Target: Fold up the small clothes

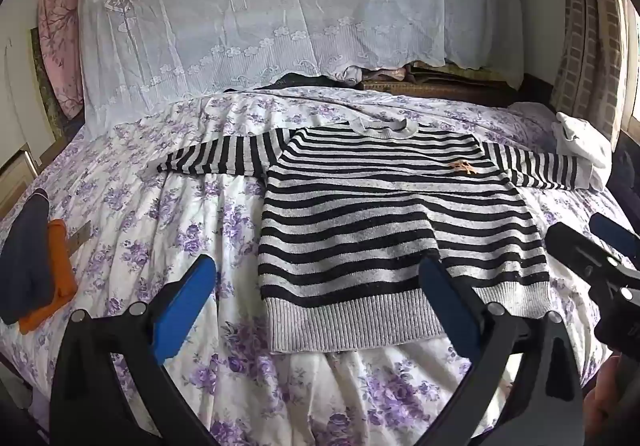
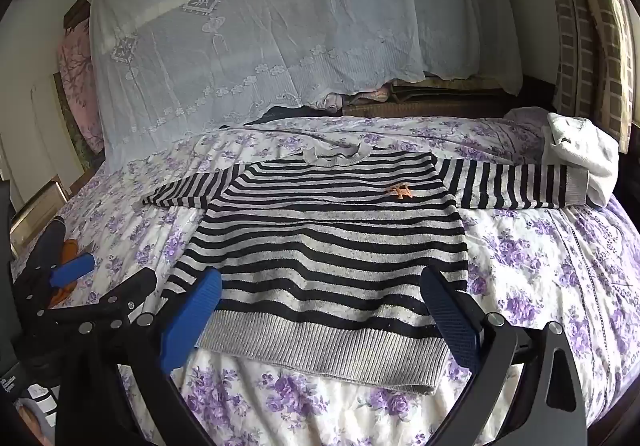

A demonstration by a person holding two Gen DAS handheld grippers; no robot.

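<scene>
Soft daylight from right (window side); sharp centre, fisheye-warped dark corners.

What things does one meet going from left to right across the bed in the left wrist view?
Folded dark blue and orange clothes → the striped sweater's left-hand sleeve → the sweater's body → the small orange emblem → the other sleeve → white cloth.

Sweater [image 1: 396, 222] right cuff tucked behind white cloth [image 1: 580, 150] at 2 o'clock. Folded pile [image 2: 420, 92] mostly under lace cover [image 2: 280, 38]. Orange chest motif [image 2: 401, 191] too small to read.
</scene>
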